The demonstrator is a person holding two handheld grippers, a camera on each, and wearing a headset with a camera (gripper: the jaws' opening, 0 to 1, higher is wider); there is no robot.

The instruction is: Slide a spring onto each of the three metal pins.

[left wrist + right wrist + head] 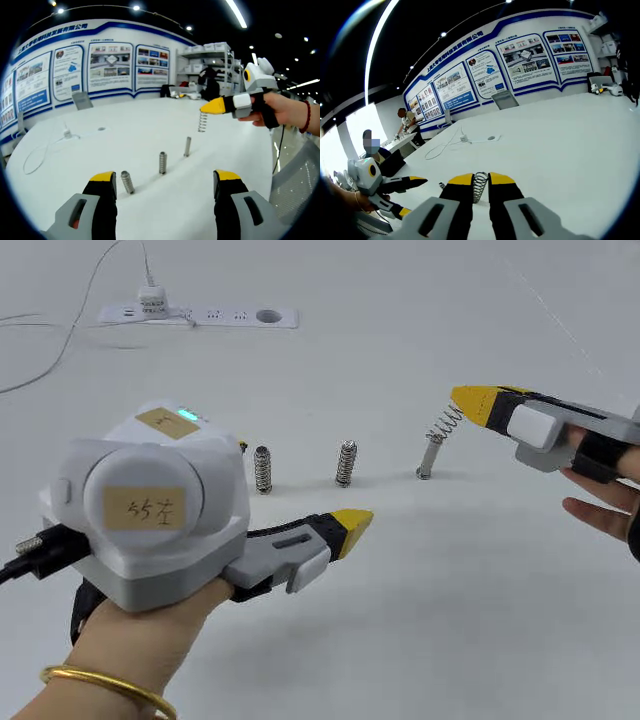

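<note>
Head view: on the white table (480, 620), two upright metal pins are found already fitted with grey coil springs, the left-hand sprung pin (262, 470) and the middle sprung pin (345, 462). A loose silver coil spring (447, 423) is held over the bare third metal pin (428, 458) by the yellow-tipped right gripper (468, 400).

Left gripper view: the jaws of the grey-and-yellow left gripper (165, 176) are held wide apart, empty. A gap is noted between spring and pin.

Right gripper view: the jaws are clamped on the spring. Two pins are judged done and one left
</note>
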